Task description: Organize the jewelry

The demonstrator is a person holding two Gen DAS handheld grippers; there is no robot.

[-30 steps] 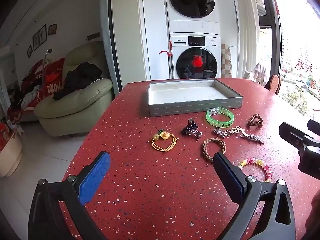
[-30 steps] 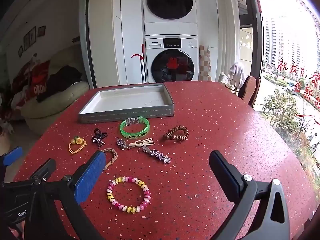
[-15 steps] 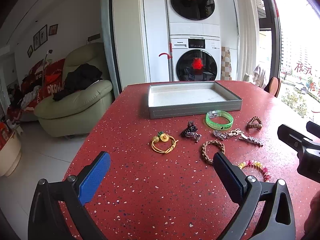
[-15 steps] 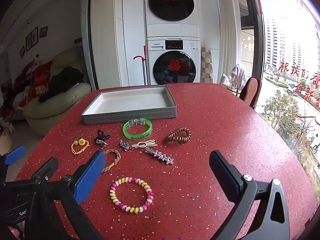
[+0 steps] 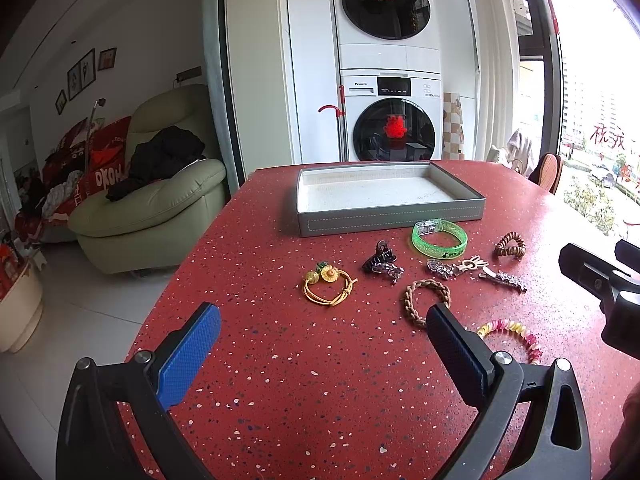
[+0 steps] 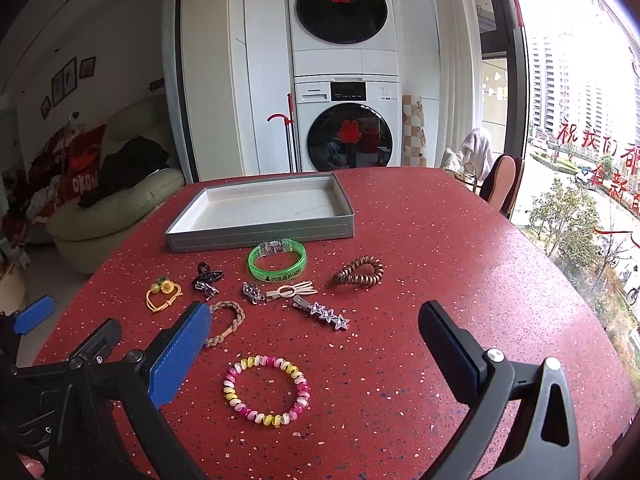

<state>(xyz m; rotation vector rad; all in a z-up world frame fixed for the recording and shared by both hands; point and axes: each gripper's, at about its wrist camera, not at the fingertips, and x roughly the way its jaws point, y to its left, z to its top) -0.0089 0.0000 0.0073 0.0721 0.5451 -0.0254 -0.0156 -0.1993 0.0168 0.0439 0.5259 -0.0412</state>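
Note:
An empty grey tray (image 5: 390,221) (image 6: 260,235) stands at the far side of the red table. In front of it lie a green bangle (image 5: 439,237) (image 6: 277,260), a brown coil tie (image 6: 358,271), a black claw clip (image 5: 379,261), a yellow flower tie (image 5: 329,285) (image 6: 163,295), a braided bracelet (image 5: 424,301) (image 6: 227,320), a star clip (image 6: 326,315) and a pink-yellow bead bracelet (image 6: 267,389). My left gripper (image 5: 320,356) is open and empty, short of the flower tie. My right gripper (image 6: 316,354) is open and empty, around the bead bracelet from above.
A green armchair (image 5: 152,208) stands left of the table, stacked washing machines (image 5: 386,116) behind it, a chair (image 6: 502,184) and window at right. The table edge curves away at left and right.
Both grippers have drawn back and risen slightly; the jewelry and tray sit a little farther and lower in both views. Nothing on the table moved.

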